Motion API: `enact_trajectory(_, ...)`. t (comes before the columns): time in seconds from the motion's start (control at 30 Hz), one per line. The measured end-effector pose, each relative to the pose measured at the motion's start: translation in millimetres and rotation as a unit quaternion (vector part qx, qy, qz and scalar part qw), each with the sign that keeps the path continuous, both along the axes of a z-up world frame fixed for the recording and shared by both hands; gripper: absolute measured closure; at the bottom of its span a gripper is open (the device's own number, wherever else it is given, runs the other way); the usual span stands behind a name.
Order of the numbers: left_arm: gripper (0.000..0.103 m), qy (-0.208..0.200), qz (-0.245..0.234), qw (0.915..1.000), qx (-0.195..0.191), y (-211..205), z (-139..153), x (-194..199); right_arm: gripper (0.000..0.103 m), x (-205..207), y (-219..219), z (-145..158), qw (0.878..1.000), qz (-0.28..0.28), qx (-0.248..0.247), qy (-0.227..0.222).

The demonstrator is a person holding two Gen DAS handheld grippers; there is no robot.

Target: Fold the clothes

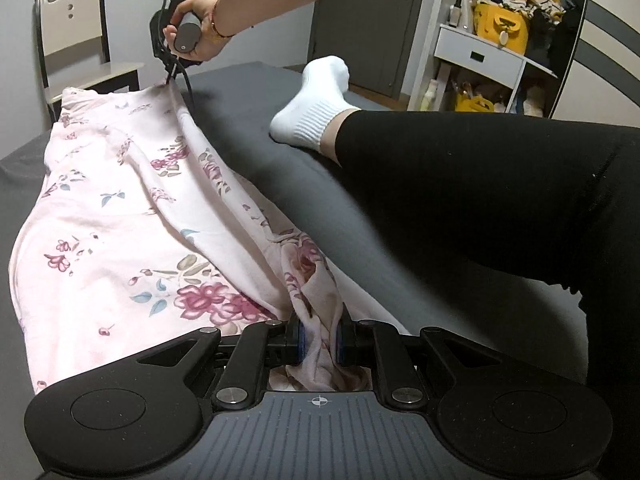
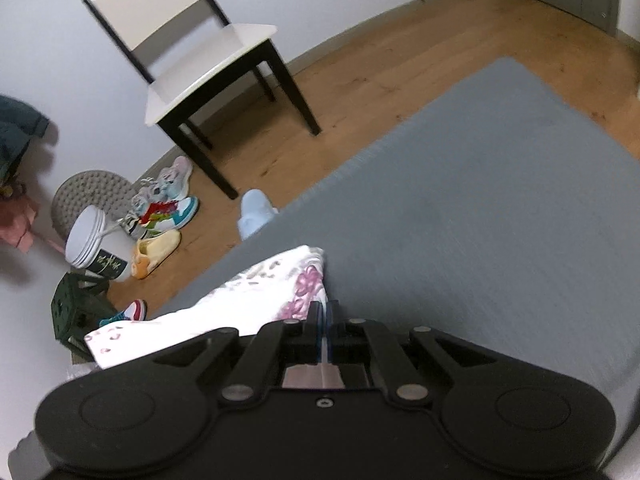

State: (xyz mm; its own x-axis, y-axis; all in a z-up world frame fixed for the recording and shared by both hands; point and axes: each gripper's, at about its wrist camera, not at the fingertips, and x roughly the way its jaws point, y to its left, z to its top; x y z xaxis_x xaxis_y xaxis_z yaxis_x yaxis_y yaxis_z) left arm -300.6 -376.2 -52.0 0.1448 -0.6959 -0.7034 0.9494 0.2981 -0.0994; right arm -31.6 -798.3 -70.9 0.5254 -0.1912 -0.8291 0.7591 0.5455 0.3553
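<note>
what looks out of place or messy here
On the floor, shoes lie in a jumble beside a tipped-over bucket near the chair. The floral garment is only stretched between both grippers over the bed.

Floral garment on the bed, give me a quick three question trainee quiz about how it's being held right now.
1. True or false: the left gripper is shut on the floral garment.
2. What does the right gripper pinch? A) chair B) floral garment C) sock
3. Fill in: the garment lies on the grey ____.

Key: 1 true; 2 B; 3 bed. The left wrist view shows fabric bunched between the left gripper's pads; both views show the right gripper clamping an edge.
</note>
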Motion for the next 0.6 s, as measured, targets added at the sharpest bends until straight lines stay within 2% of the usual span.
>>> enact_trajectory(0.13,0.09,0.003,0.007,1.0,0.006,-10,-3,0,0.099,5,4,5,1.0,0.019,-0.009,0.0)
enact_trajectory(0.2,0.09,0.009,0.014,0.9998,0.005,-14,-4,2,0.086,7,8,5,1.0,0.024,-0.016,0.01)
enact_trajectory(0.23,0.09,0.012,0.017,0.9998,0.003,-14,-4,3,0.071,6,11,7,0.999,0.027,-0.024,0.009)
enact_trajectory(0.27,0.09,0.016,0.019,0.9997,-0.001,-13,-3,4,0.064,2,13,13,0.999,0.028,-0.035,0.002)
enact_trajectory(0.3,0.09,0.02,0.021,0.9996,-0.004,-12,-3,6,0.063,-3,14,19,0.999,0.031,-0.044,-0.004)
enact_trajectory(0.43,0.09,0.048,0.035,0.9979,-0.027,-6,2,18,0.059,-35,12,55,0.996,0.056,-0.07,-0.008)
enact_trajectory(0.53,0.089,0.103,0.048,0.9922,-0.051,-1,1,34,0.044,-74,14,88,0.992,0.08,-0.094,-0.008)
enact_trajectory(0.6,0.089,0.123,0.058,0.989,-0.059,1,1,43,0.044,-105,20,109,0.988,0.101,-0.115,-0.007)
